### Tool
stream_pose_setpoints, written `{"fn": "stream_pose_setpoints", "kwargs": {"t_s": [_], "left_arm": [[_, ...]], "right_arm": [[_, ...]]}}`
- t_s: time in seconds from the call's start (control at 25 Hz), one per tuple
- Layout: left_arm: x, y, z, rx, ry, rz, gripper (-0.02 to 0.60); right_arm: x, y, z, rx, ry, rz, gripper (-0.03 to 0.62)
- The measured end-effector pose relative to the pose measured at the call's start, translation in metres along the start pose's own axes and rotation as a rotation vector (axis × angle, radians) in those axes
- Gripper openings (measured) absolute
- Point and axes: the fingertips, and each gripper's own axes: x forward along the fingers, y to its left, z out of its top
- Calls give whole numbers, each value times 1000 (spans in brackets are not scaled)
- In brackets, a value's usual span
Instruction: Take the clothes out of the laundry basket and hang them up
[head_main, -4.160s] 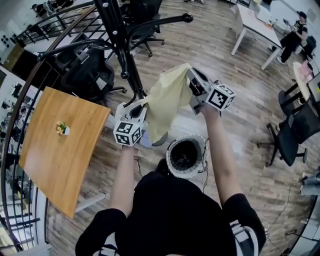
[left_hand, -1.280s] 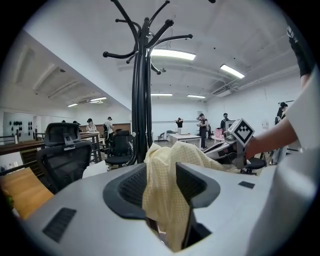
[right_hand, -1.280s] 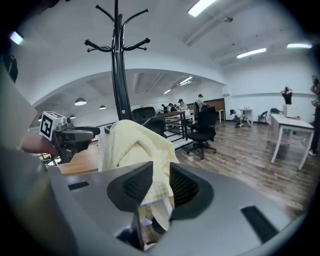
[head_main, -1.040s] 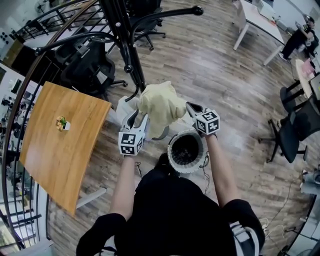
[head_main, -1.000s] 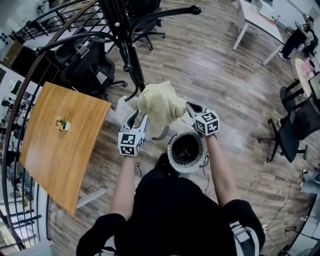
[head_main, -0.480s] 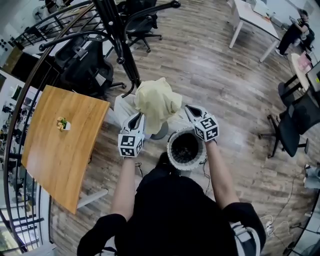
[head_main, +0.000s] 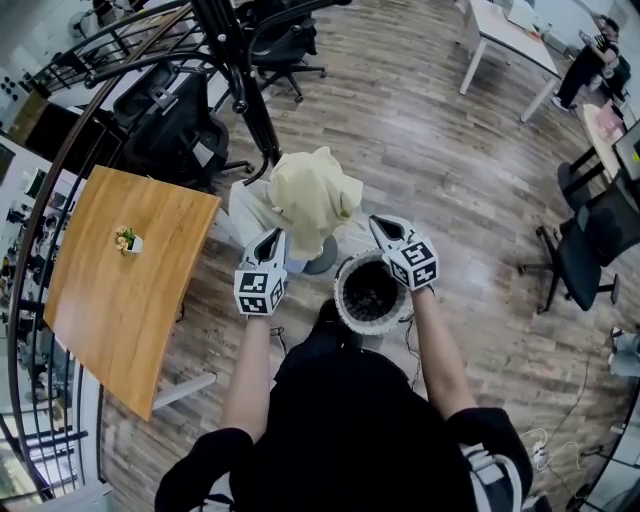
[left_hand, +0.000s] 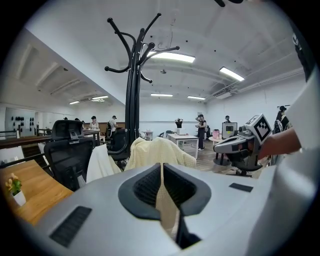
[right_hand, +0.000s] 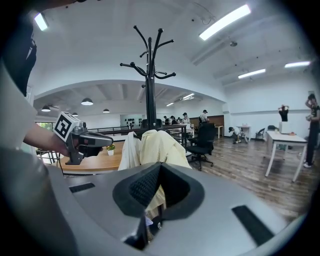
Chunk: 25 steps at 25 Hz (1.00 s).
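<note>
A pale yellow garment (head_main: 305, 195) hangs draped over a low hook of the black coat rack (head_main: 235, 60), beside a white garment (head_main: 245, 205). My left gripper (head_main: 268, 240) sits just below the yellow cloth's hem. Its jaws have just been closing and now stand shut with nothing between them. In the left gripper view the yellow garment (left_hand: 160, 152) shows beyond the tips. My right gripper (head_main: 383, 226) is shut and empty, to the right of the cloth and above the round white laundry basket (head_main: 345, 310). The yellow garment (right_hand: 160, 145) lies ahead in the right gripper view.
A wooden table (head_main: 120, 300) with a small potted plant (head_main: 126, 240) stands at the left. Black office chairs (head_main: 170, 120) crowd behind the rack. White desks (head_main: 510, 45) and more chairs (head_main: 585, 250) are at the right, with people in the distance.
Both grippers have drawn back from the yellow garment toward me. The left jaws, open a second ago, have closed. The garment stays on the rack.
</note>
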Motion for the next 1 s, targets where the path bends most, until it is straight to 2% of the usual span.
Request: {"fn": "stream_pose_setpoints", "kwargs": {"t_s": [1.0], "left_arm": [[-41,-5,-33,-44,21,54,34]], "right_arm": [[-16,30,-32,1,38,49,6]]}}
